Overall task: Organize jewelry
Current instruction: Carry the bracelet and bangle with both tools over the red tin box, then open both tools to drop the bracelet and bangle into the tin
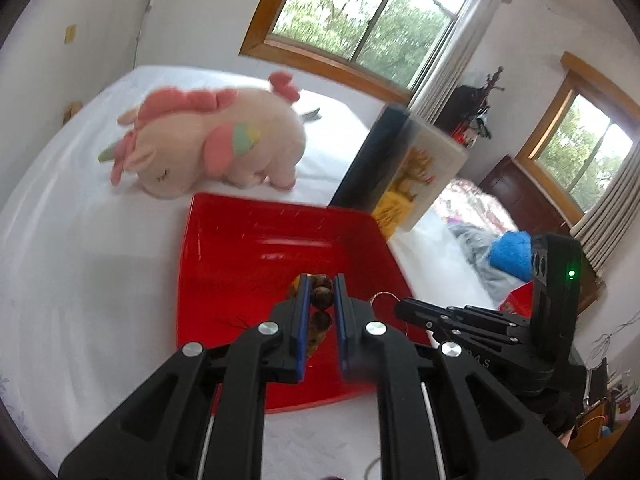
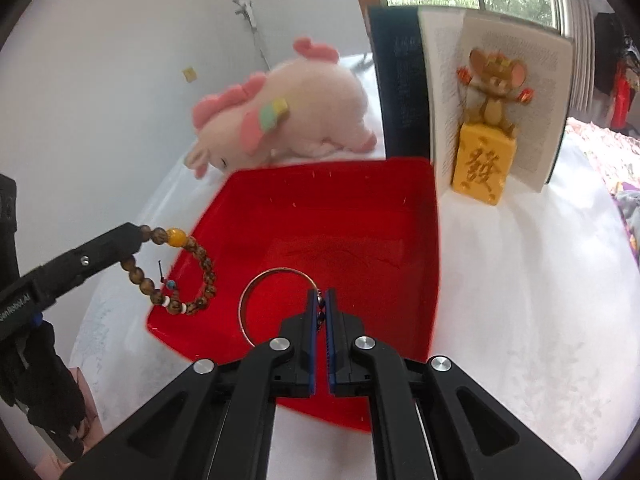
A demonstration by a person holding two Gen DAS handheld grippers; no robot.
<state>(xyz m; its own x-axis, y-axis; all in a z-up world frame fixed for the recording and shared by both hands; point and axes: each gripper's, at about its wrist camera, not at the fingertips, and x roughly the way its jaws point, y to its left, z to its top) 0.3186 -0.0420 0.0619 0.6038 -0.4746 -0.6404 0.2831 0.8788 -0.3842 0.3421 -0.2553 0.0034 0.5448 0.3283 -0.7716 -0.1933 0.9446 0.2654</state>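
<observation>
- Nearest, the thin metal bangle (image 2: 276,304) is a plain gold-toned hoop with a few small dark beads where it is pinched; it hangs over the red tray (image 2: 416,240), off its floor.
- The right gripper (image 2: 322,300) has its blue-padded jaws drawn almost together, clamped on that beaded spot of the bangle.
- To its left, the beaded bracelet (image 2: 188,272) is a loop of mottled brown wooden beads with one amber bead, a few white spacers and a tiny turquoise one; it dangles above the tray's left rim.
- The left gripper (image 1: 322,296) stands narrow, its pads pressing brown beads between them, so it holds the bracelet.
- The tray, a shallow square of glossy red plastic, sits on the white bedsheet (image 2: 540,300).
- Beyond it, to the right, an open book (image 2: 520,92) stands upright with a mouse figurine (image 2: 492,92) on a yellow block before its pages.
- Farther back to the left, a pink plush unicorn (image 1: 216,144) lies on the bed, below a wood-framed window (image 1: 372,12).
</observation>
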